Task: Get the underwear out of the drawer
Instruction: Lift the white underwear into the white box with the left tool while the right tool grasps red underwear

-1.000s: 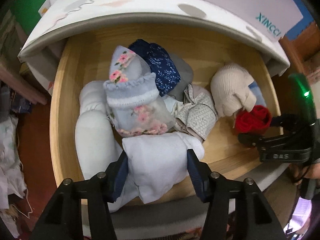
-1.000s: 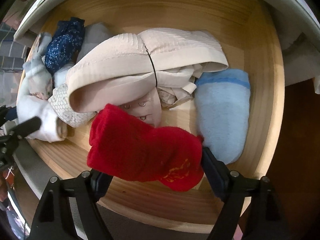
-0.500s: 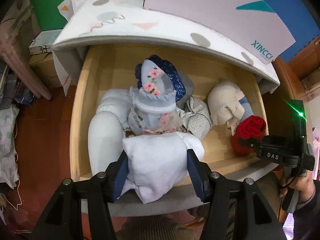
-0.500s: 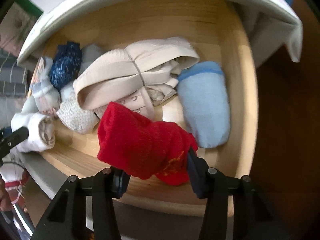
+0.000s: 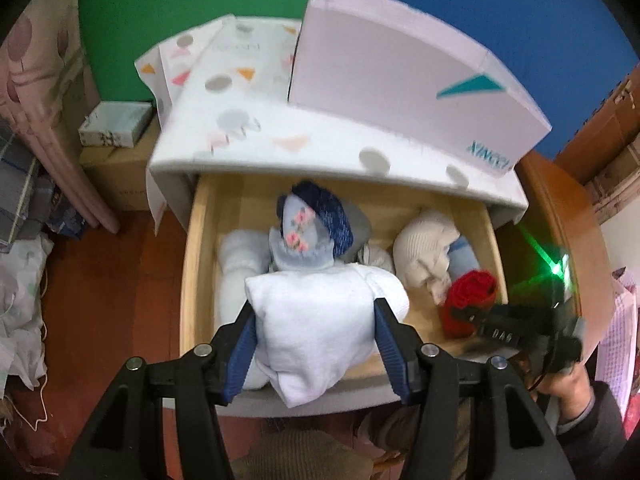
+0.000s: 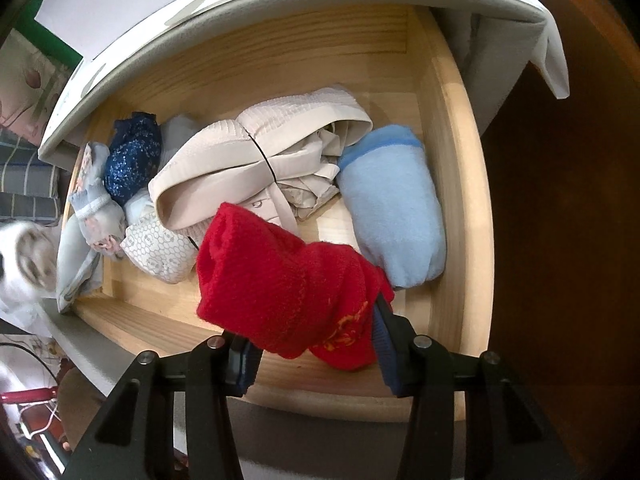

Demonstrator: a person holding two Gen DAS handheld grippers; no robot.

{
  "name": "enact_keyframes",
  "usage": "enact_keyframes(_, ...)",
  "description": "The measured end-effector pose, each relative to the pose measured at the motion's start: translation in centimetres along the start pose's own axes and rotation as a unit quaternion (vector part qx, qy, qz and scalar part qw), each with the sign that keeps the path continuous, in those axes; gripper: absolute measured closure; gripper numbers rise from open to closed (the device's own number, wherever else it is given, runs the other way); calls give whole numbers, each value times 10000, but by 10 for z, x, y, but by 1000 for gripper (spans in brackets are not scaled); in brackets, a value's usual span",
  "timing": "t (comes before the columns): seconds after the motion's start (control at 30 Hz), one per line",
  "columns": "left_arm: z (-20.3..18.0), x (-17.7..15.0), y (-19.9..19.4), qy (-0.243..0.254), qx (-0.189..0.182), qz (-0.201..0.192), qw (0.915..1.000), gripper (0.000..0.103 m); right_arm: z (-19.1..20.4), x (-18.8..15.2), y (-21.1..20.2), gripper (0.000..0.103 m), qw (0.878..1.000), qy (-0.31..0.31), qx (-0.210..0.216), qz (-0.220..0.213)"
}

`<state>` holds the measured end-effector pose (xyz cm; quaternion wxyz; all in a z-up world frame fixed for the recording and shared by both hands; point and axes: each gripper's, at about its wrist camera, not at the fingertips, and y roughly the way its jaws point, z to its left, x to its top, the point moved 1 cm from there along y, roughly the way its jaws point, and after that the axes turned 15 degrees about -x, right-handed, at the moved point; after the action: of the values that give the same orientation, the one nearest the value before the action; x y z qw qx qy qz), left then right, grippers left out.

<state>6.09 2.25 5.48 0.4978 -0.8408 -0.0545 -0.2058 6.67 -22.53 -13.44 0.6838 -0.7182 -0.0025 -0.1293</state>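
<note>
Two tools are in view over one open wooden drawer [image 5: 188, 280], which stands pulled out from under a white cabinet top [image 5: 280, 148] printed with grey dots and coloured triangles. On that top rests a white box [image 5: 400, 80] bearing a teal triangle and teal lettering near its lower right corner; the letters are blurred here and not legible.

Left tool [image 5: 314, 344]: its blue-padded fingers pinch a folded white underwear bundle [image 5: 320, 312] from both sides. The bundle sits fully between the pads, above the drawer's front edge, its lower fold hanging past the front rail.

Right tool [image 6: 316, 350]: its fingers are pressed in on a red rolled garment [image 6: 280, 284], clamping its lower end; the rest of the roll projects forward and left over the drawer floor. Yellow embroidery shows on the red fabric beside the right pad, not readable. In the left wrist view this tool's black body carries white lettering that looks like "DAS", blurred.

Remaining in the drawer:
- beige ribbed garment [image 6: 264, 156], centre, behind the red roll;
- light blue roll [image 6: 396, 208], right side, beside the beige garment;
- pale grey-blue bundle [image 5: 236, 264], left side;
- white hexagon-print piece [image 6: 160, 252], just left of the red roll;
- navy speckled roll [image 6: 132, 160], rear left;
- floral pale blue piece [image 5: 300, 236], touching the navy roll.
</note>
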Motion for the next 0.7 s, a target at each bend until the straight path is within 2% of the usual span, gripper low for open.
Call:
enact_keyframes(0.1, -4, 10, -10, 41, 8, -137, 9999, 46, -9, 2, -17, 59, 9999, -100, -55, -13)
enact_keyframes(0.37, -26, 54, -34, 189, 143, -507, 9984, 46, -9, 1, -22, 59, 9996, -237, -147, -4)
enact_keyframes(0.7, -73, 147, -66, 641, 163, -1211, 9904, 46, -6, 2, -24, 59, 9992, -315, -246, 8)
